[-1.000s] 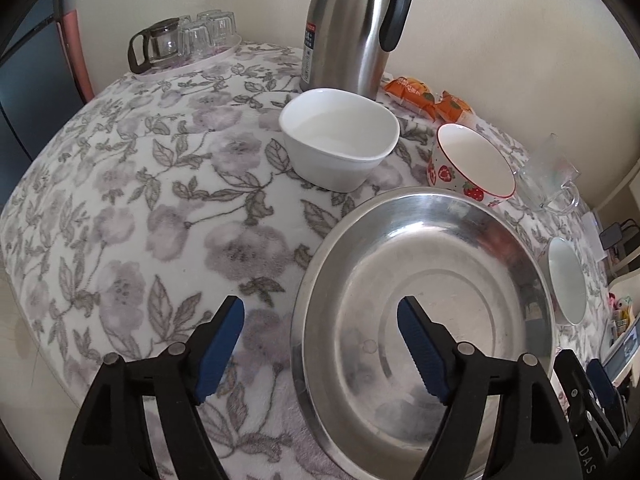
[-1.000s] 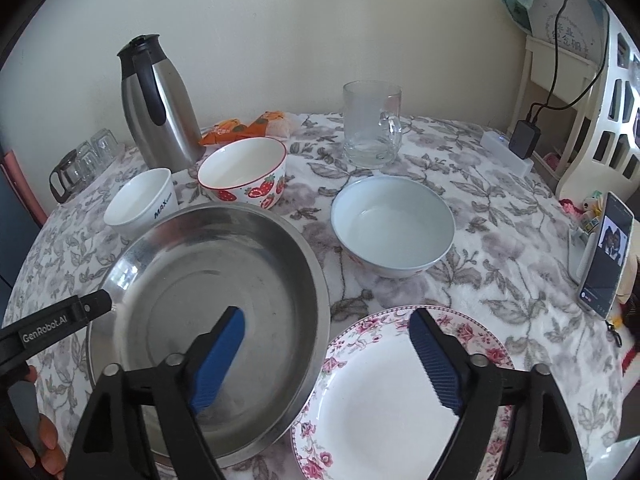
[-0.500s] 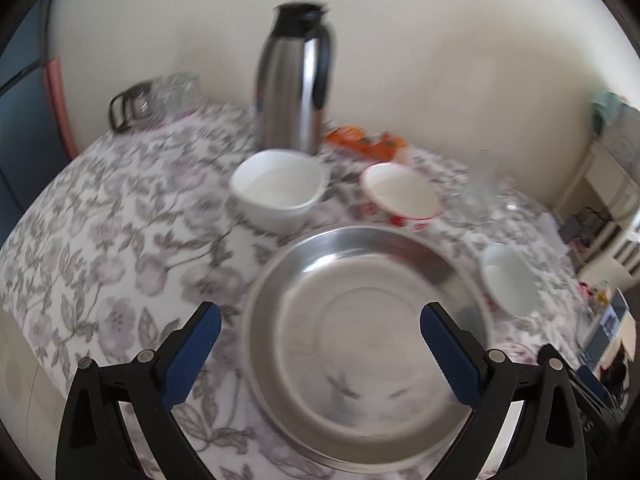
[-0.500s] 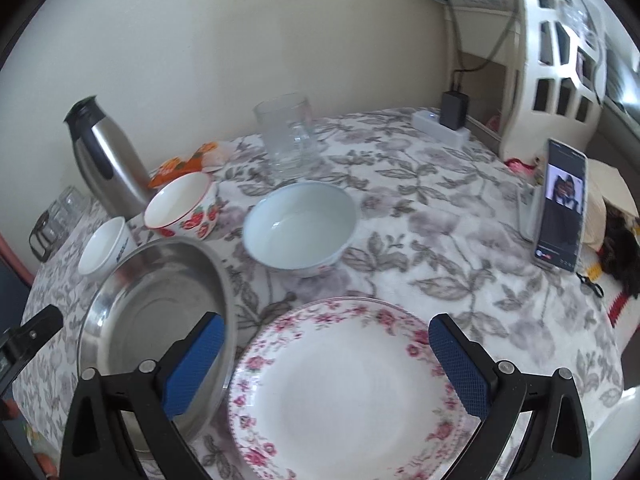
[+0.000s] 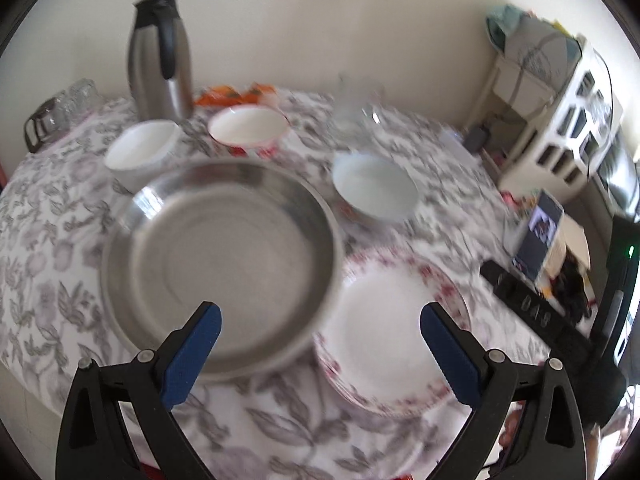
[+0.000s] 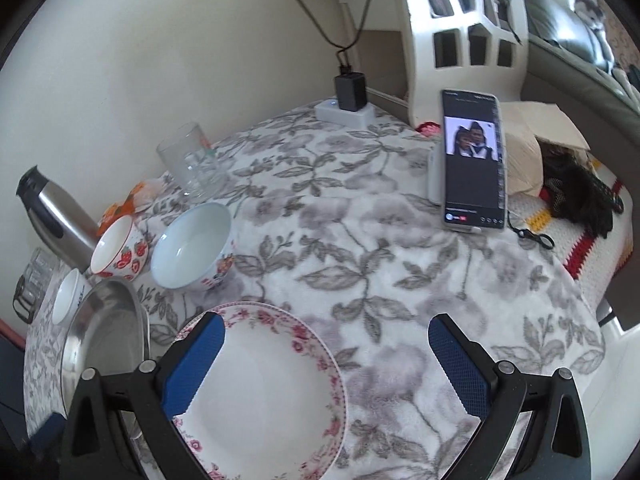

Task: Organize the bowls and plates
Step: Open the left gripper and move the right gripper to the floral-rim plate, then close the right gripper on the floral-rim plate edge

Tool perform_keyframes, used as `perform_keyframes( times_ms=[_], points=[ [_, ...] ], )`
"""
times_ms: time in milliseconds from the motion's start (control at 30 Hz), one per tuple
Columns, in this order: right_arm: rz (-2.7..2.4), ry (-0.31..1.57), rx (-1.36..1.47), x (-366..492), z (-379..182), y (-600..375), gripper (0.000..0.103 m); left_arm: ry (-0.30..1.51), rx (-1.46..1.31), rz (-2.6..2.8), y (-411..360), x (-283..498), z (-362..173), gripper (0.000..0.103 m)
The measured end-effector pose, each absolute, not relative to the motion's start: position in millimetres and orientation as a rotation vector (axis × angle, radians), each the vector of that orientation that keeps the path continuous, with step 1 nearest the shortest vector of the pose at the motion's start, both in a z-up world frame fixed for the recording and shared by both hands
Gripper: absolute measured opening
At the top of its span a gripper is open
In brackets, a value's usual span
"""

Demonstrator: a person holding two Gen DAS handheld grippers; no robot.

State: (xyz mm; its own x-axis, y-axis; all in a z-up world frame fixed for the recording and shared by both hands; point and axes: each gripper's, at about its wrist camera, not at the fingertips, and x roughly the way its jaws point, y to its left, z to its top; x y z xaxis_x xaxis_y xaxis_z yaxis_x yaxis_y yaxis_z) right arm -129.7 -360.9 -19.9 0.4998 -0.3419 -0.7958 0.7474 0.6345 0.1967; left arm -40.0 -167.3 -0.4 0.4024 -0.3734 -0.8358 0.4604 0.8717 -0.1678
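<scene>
A wide steel plate lies on the flowered tablecloth, with a rose-rimmed white plate to its right. My left gripper hangs open above the gap between them, holding nothing. Behind stand a small white bowl, a strawberry bowl and a pale blue bowl. In the right wrist view my right gripper is open over the rose-rimmed plate and the cloth to its right. The steel plate, strawberry bowl and pale blue bowl sit to the left.
A steel thermos, glass cups and a glass mug stand at the back. A phone leans upright at the table's right, near a charger block. A white shelf stands beyond the table edge.
Both grippers' jaws have spread wider. Both views have swung to the right: the left now takes in the rose-rimmed plate, the right now shows the phone and the cloth's right side.
</scene>
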Motion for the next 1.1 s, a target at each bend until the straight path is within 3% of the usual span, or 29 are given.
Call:
perform_keyframes(
  times_ms=[400, 567, 733, 833, 967, 1100],
  points=[
    [-0.64, 0.895, 0.747, -129.5, -62.5, -370.4, 0.099, 1.254, 0.087, -0.548, -187.4, -54.6, -51.0, 0.1],
    [-0.634, 0.926, 0.775, -127.1, -72.3, -369.4, 0.078, 1.317, 0.038, -0.51, -181.3, -44.6, -68.5, 0.098],
    [-0.606, 0.929, 0.826, -127.3, -82.2, -370.5, 0.049, 1.346, 0.008, -0.519, -180.8, -40.8, -76.0, 0.087],
    [-0.602, 0.928, 0.836, -128.7, -84.2, -371.7, 0.034, 1.364, -0.008, -0.531, -182.4, -37.9, -82.4, 0.071],
    [-0.593, 0.929, 0.834, -127.6, -86.7, -371.9, 0.025, 1.385, -0.028, -0.524, -180.7, -33.8, -89.7, 0.065],
    [-0.59, 0.933, 0.819, -125.2, -88.6, -371.2, 0.021, 1.39, -0.04, -0.536, -181.0, -31.9, -92.7, 0.048]
  ],
)
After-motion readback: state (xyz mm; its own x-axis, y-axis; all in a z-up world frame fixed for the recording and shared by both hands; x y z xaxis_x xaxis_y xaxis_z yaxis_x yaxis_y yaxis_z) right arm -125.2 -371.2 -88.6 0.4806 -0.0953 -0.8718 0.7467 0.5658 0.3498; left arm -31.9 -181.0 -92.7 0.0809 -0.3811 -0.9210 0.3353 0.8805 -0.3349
